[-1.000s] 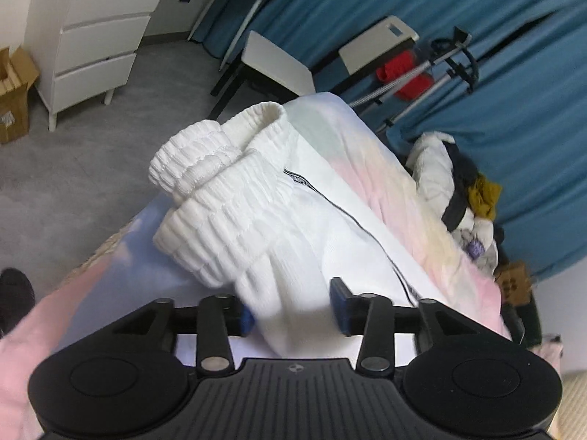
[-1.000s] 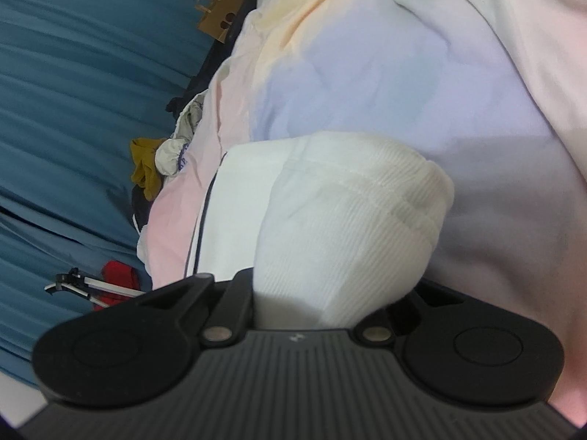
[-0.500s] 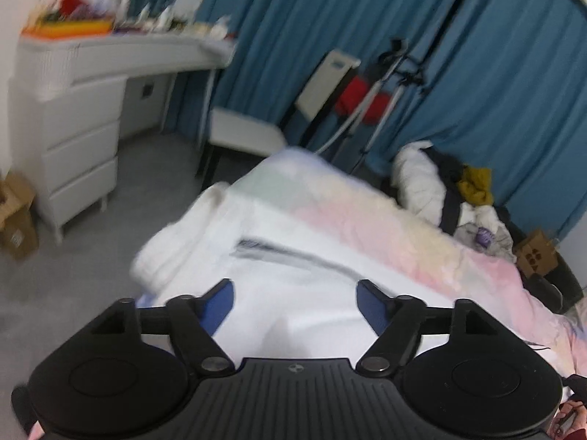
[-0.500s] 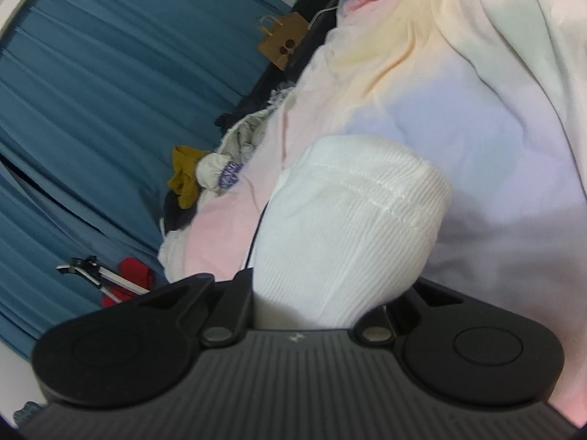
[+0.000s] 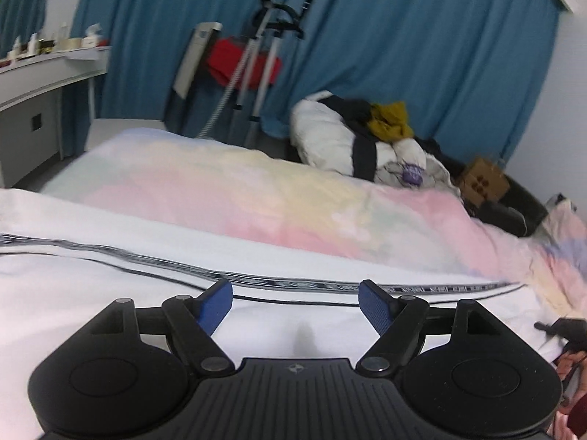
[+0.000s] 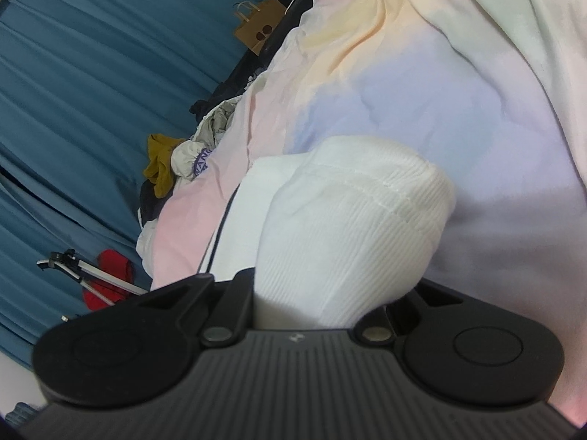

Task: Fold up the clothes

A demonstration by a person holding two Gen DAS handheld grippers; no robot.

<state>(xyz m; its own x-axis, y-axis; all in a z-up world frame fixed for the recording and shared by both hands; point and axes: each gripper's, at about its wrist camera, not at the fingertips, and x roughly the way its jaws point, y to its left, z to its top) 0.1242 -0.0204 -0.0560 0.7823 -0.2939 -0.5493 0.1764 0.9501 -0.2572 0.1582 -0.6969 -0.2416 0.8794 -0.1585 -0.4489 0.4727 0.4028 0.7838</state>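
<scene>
Left tool (image 5: 296,302): blue pads spread wide, nothing between them, hovering just above the white garment (image 5: 110,293), whose black side stripe (image 5: 293,286) runs across directly ahead of the tips. Right tool (image 6: 323,293): fingertips hidden under cloth, so the exact gap cannot be told, but the ribbed white cuff (image 6: 359,227) bulges out from between the fingers and looks pinched there. Garment spread over the pastel duvet (image 5: 256,198) of the bed, beneath and ahead of both tools. Likely step: laying one fold flat, with the left tool free to take a new hold. To do it well: keep the right pinch firm and low, draw the cuff end taut rather than lifting it high, close the left tool on the fabric edge near the stripe, not on the duvet underneath, and use the stripe as a straight guide for the crease. Risk, as a judgement: catching bedding with the cloth. Count: two tools, one white garment in hand, one duvet; farther beyond, one heap of unsorted clothes (image 5: 367,135), one brown paper bag (image 5: 484,183), one red item (image 5: 234,62) on a stand, blue curtains (image 5: 422,55) behind.
</scene>
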